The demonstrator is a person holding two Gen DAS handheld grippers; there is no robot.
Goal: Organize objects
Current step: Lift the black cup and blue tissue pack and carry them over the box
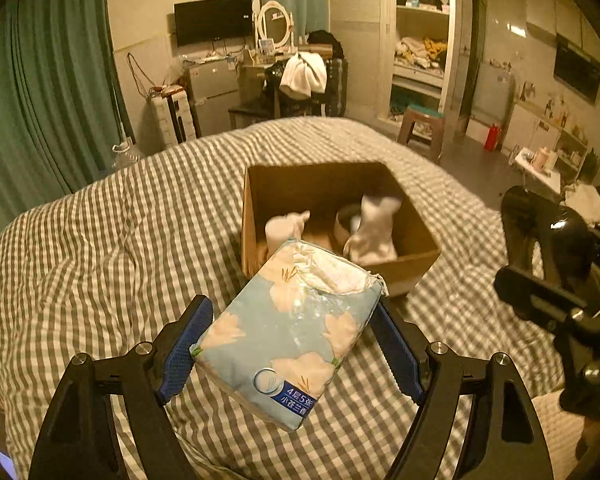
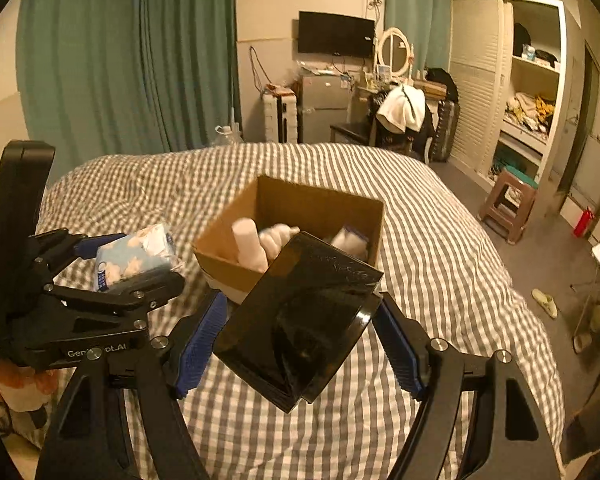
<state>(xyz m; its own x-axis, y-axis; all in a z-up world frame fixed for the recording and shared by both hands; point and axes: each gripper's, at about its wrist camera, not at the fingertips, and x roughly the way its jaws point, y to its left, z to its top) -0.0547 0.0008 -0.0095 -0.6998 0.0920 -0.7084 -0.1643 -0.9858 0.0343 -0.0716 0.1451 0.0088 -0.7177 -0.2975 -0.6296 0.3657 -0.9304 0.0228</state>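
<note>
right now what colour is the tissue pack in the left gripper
Light blue with cream flowers, best in the left wrist view.

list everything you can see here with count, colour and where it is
tissue pack: 1, light blue with pale flowers, held between the left jaws above the bed
black box: 1, glossy black, held between the right jaws above the bed
cardboard box: 1, brown, open, on the bed
white items: several, white, inside the cardboard box
bed: 1, grey and white check cover
curtains: green, behind the bed
tv: 1, black, on the far wall
stool: 1, brown, by the wardrobe
left gripper: 1, black with blue pads
right gripper: 1, black with blue pads
</note>
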